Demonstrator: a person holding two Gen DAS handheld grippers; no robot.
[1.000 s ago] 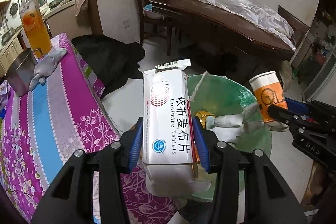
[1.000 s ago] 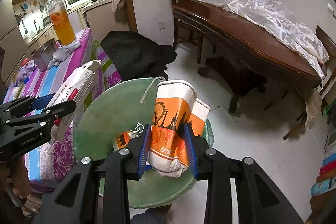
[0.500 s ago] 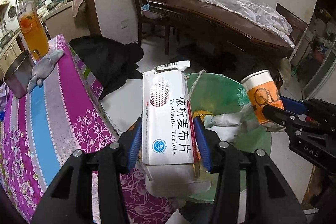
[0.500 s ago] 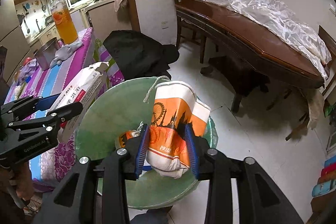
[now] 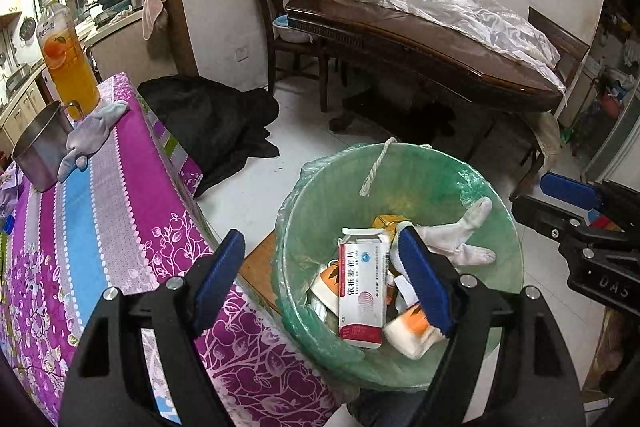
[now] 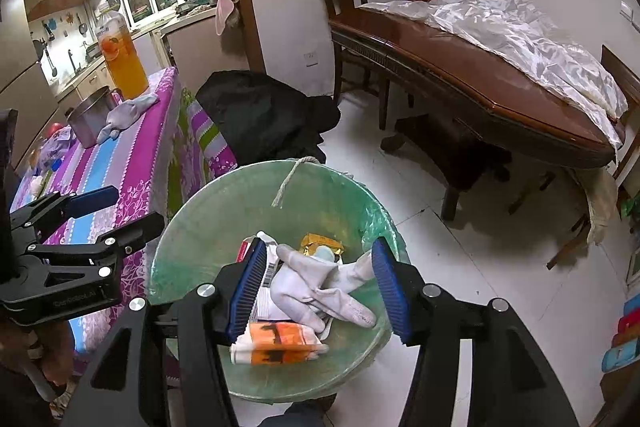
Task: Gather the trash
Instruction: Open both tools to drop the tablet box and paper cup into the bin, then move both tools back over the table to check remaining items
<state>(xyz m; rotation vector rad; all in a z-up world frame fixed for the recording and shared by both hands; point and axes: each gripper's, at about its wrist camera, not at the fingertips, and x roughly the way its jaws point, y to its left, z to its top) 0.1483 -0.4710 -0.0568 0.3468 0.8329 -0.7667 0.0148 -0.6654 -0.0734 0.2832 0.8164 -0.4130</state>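
both tongs, left (image 5: 320, 283) and right (image 6: 316, 287), opening, empty, over bin (image 5: 400, 155); pill box (image 5: 362, 291) and cup (image 6: 280, 341) lie below; table (image 5: 100, 211) lies left, nearer left hand.

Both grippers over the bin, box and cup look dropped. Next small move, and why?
Probably lift both grippers clear and swing back toward the striped table. The left gripper and right gripper are opening with nothing between the pads; the tablet box and orange cup already lie in the green bin.
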